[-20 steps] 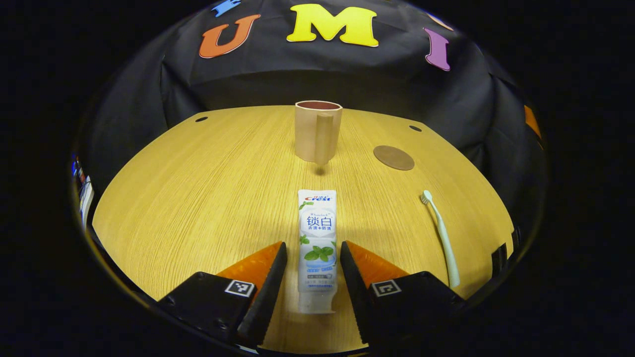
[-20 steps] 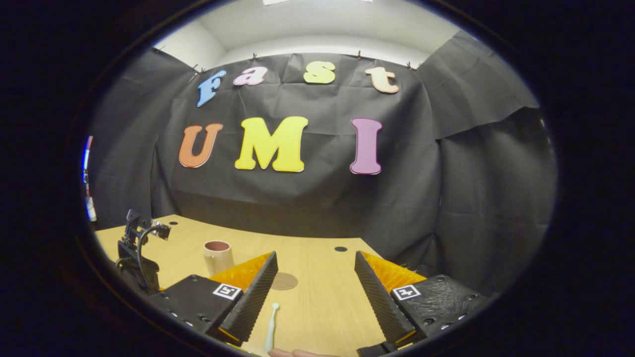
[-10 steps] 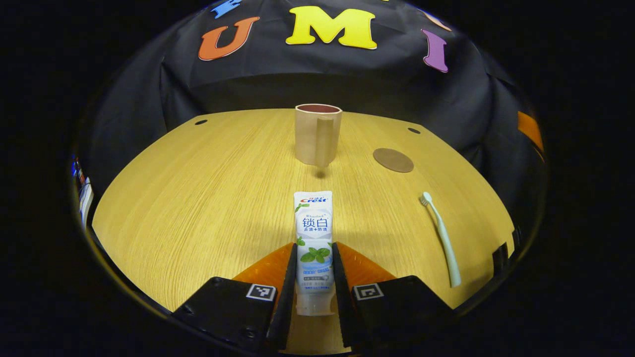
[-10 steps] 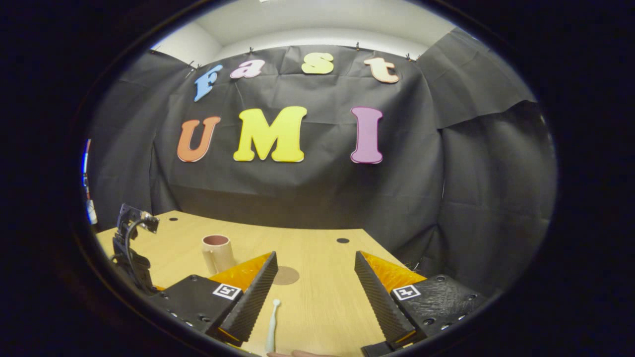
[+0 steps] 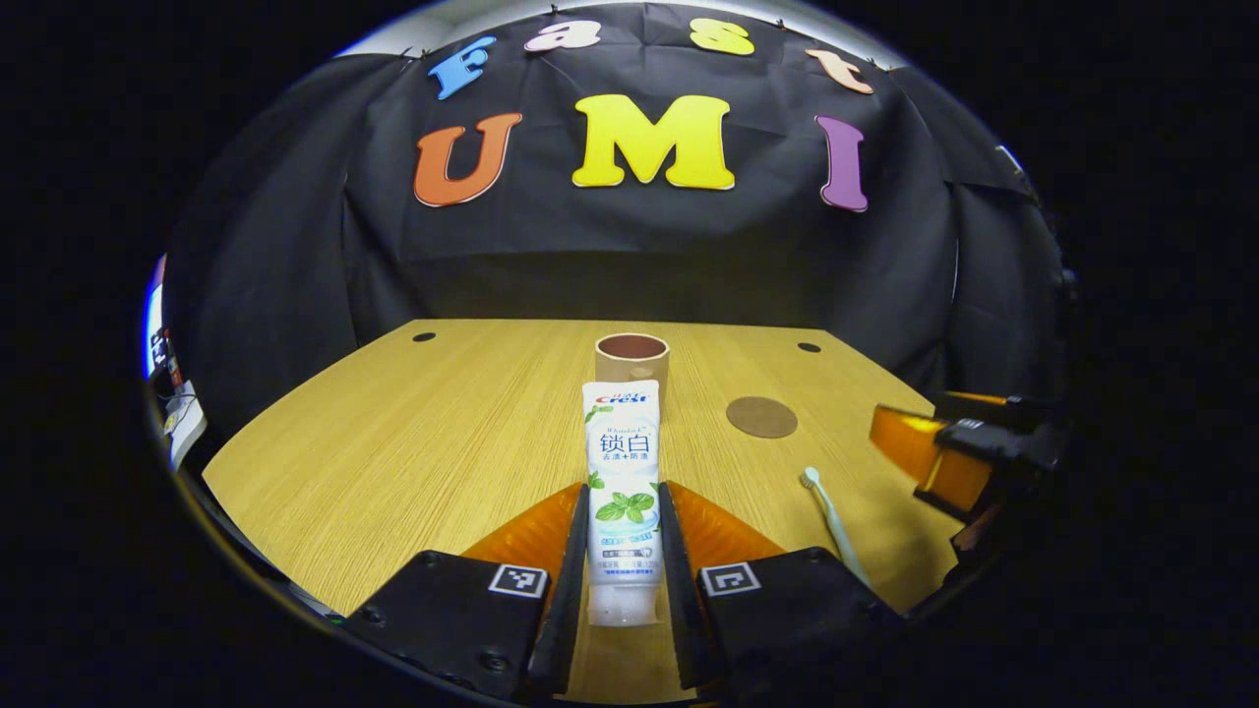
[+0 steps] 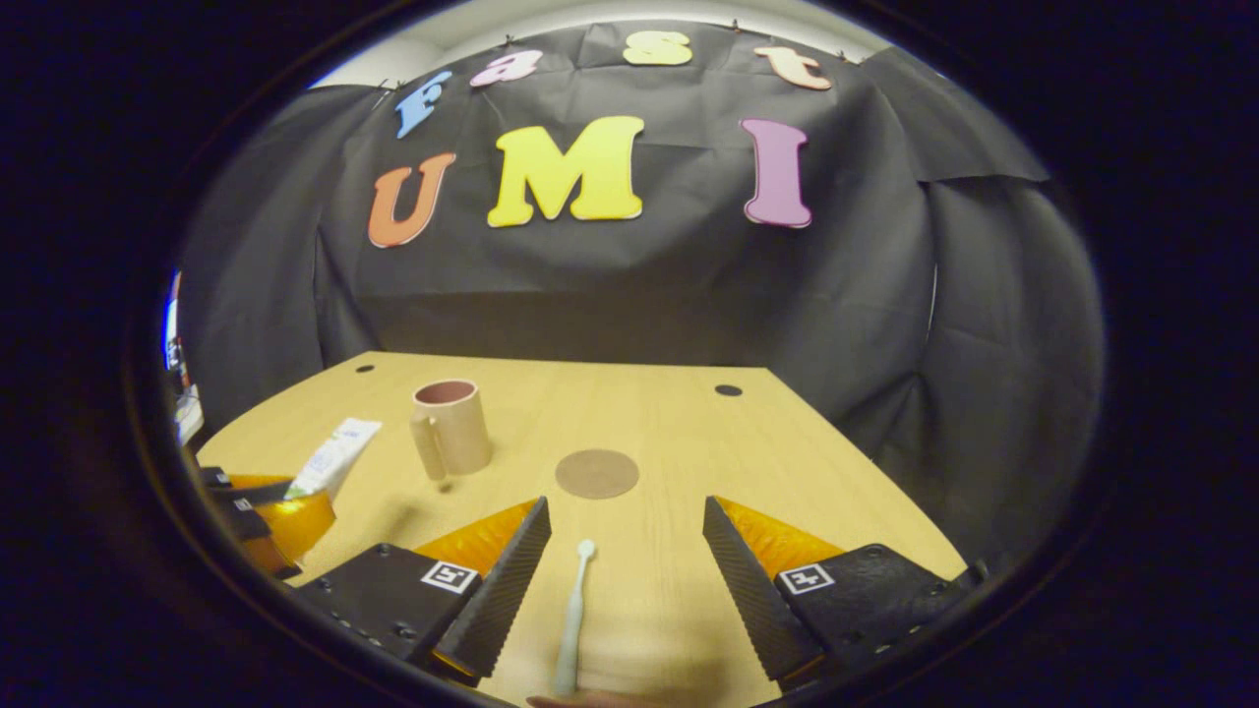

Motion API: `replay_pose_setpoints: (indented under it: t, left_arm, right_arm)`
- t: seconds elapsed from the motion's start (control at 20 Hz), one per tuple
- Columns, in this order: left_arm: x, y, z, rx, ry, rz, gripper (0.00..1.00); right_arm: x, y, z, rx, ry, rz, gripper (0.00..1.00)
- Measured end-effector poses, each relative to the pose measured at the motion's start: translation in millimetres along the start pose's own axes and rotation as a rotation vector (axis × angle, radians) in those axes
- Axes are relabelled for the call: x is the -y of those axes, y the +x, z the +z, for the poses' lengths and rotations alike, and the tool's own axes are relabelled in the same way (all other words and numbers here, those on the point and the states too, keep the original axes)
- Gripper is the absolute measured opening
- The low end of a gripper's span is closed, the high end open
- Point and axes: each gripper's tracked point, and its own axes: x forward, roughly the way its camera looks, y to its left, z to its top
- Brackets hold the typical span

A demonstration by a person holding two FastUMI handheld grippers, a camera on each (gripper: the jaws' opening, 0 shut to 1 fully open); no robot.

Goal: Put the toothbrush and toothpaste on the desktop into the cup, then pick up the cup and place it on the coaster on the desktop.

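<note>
In the left gripper view my left gripper (image 5: 622, 511) is shut on the white toothpaste tube (image 5: 620, 462), lifted off the wooden desktop (image 5: 413, 442) and pointing at the tan cup (image 5: 631, 358) behind it. The brown round coaster (image 5: 761, 417) lies right of the cup, and the pale toothbrush (image 5: 829, 519) lies nearer. In the right gripper view my right gripper (image 6: 626, 551) stands open over the toothbrush (image 6: 572, 619), which lies between its fingers without touching them. The cup (image 6: 451, 427), the coaster (image 6: 596, 473) and the held tube (image 6: 332, 456) in the left gripper (image 6: 266, 511) show further left.
The desktop has small dark holes (image 5: 424, 336) near its far corners. Black cloth walls close the far and right sides. The right gripper (image 5: 944, 452) shows at the right edge of the left gripper view, by the table's edge.
The left gripper closed on the toothpaste and raised it off the desktop, tilting up. The right gripper lowered and tipped down over the toothbrush, staying open.
</note>
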Motion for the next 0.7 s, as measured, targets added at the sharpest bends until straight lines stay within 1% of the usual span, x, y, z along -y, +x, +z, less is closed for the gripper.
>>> replay_pose_setpoints:
  t: [0.05,0.15,0.2,0.25,0.3,0.4,0.45,0.5,0.55,0.6,0.7]
  left_arm:
    - [-2,-5,7,0.028,0.002,0.011,0.43]
    - [-6,-10,22,0.086,0.001,0.027,0.42]
    - [-6,-12,24,0.106,0.000,0.029,0.42]
    - [-7,-14,28,0.121,0.001,0.027,0.42]
    - [-7,-15,30,0.127,0.000,0.024,0.42]
    - [-6,-15,30,0.128,-0.004,0.017,0.42]
    - [-5,-14,29,0.122,0.000,0.015,0.42]
    - [-6,-13,26,0.112,0.001,0.020,0.42]
    - [-9,-12,24,0.106,-0.005,0.029,0.42]
    - [-8,-12,23,0.099,-0.009,0.031,0.42]
    - [-8,-10,22,0.094,-0.010,0.031,0.42]
  right_arm:
    - [-5,4,-8,-0.033,-0.002,0.013,0.95]
    - [-17,10,-29,-0.101,0.041,0.060,0.95]
    - [-23,13,-39,-0.140,0.062,0.075,0.95]
    - [-26,17,-45,-0.172,0.073,0.081,0.93]
    - [-26,21,-51,-0.194,0.069,0.072,0.95]
    - [-21,24,-60,-0.216,0.036,0.039,0.96]
    - [-23,25,-64,-0.228,0.035,0.037,0.95]
    - [-26,26,-68,-0.248,0.037,0.051,0.94]
    - [-30,25,-74,-0.272,0.044,0.073,0.91]
    - [-33,24,-79,-0.296,0.060,0.092,0.91]
    - [-32,25,-90,-0.348,0.061,0.091,0.90]
